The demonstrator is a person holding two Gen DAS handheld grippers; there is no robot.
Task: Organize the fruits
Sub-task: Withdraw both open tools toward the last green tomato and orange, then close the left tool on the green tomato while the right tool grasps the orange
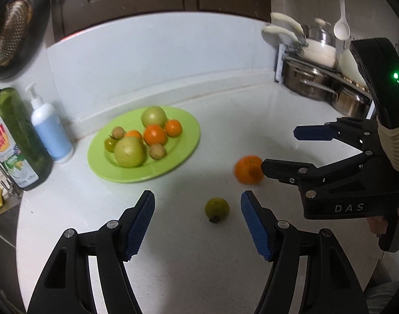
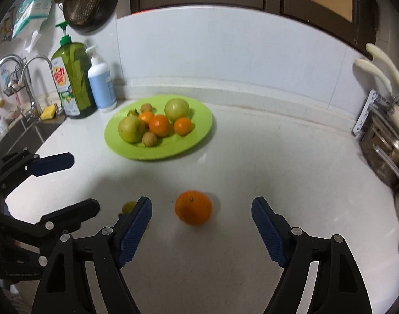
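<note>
A green plate on the white counter holds several fruits: green apples, oranges, small brown ones. A loose orange and a small green fruit lie on the counter in front of it. My left gripper is open, with the small green fruit between and just beyond its fingertips. My right gripper is open with the orange between its fingertips; it also shows in the left wrist view. The left gripper shows at the left of the right wrist view.
A green dish-soap bottle and a white-blue pump bottle stand left of the plate, by the sink taps. A rack of steel pots fills the right corner. A backsplash wall runs behind.
</note>
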